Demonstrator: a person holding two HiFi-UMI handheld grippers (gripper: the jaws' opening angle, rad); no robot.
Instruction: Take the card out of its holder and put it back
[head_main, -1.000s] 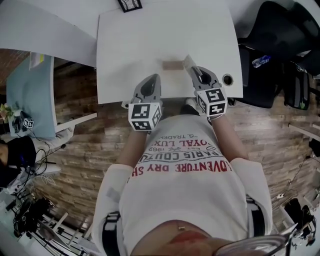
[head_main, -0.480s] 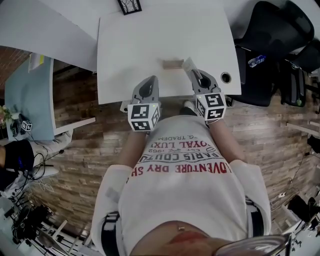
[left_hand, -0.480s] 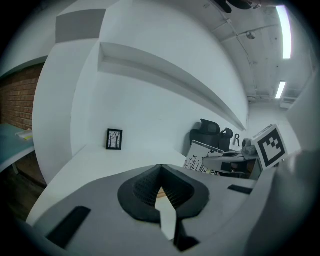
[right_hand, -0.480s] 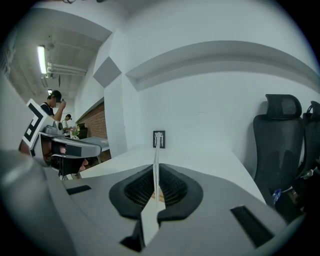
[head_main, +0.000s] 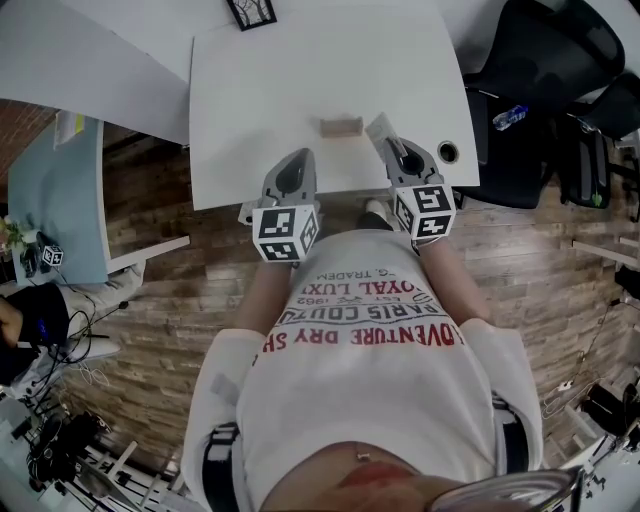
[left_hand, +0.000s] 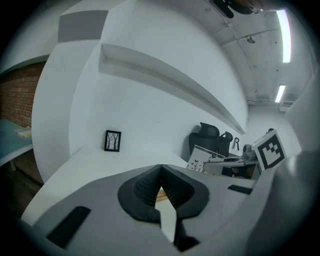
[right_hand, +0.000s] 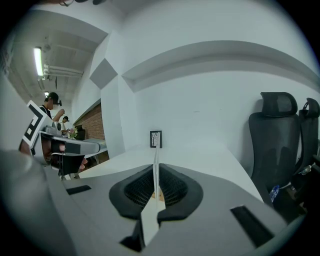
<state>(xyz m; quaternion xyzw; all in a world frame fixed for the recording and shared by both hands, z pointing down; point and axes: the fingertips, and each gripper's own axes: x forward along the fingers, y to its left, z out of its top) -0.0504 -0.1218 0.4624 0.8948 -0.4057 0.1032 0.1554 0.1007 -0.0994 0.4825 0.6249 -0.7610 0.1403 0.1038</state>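
The card is out: the right gripper (right_hand: 156, 185) pinches the thin white card (head_main: 378, 126) beside the small wooden holder (head_main: 341, 126), near the white table's (head_main: 250, 80) front edge. The left gripper (left_hand: 160, 176) is empty, its jaws pressed together. Next, the card's edge must line up with the holder's slot.

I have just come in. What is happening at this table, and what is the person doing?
A person at a white table holds a pair of tongs in each hand. The right tongs are shut on a thin white card, held upright and out of its holder. The small wooden holder lies on the table ahead of both tongs, and no card shows in it. The left tongs are shut with nothing between them. The card is not yet put back.
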